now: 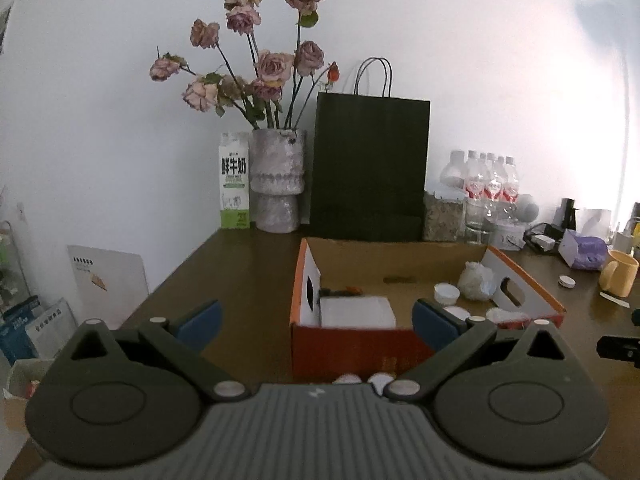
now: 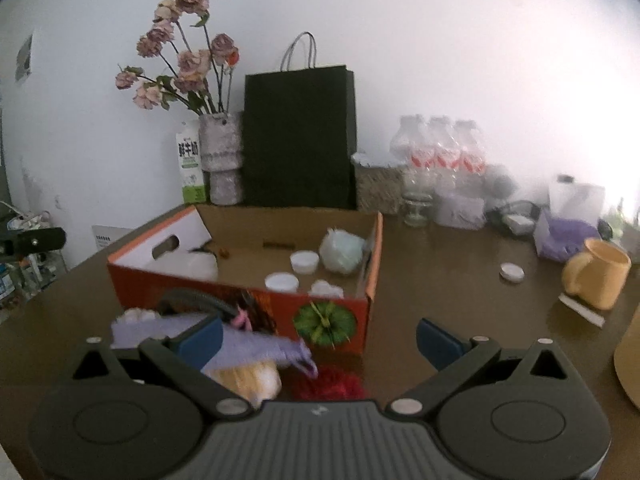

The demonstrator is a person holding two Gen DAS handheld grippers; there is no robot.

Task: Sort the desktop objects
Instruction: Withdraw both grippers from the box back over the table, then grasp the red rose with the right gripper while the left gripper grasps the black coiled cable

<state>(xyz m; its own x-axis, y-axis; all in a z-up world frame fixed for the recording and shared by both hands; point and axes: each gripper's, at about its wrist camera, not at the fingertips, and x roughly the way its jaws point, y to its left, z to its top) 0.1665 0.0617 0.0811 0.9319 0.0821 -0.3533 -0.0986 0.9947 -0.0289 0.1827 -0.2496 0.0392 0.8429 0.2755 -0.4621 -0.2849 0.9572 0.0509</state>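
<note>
Partly hidden: purple item [image 2: 256, 346] behind right gripper [image 2: 318, 338].

A plain white wall [image 1: 460, 40] rises directly behind a dark brown wooden table [image 1: 248, 264]. Against the wall, at the table's far edge, stands a black paper bag [image 1: 370, 168]; left of the bag, a pale vase [image 1: 278, 180] holding dried roses, then a milk carton [image 1: 234, 180]. Right of the bag, shrink-wrapped water bottles [image 1: 490, 184]. Bright light washes the wall far right of the bag.
</note>
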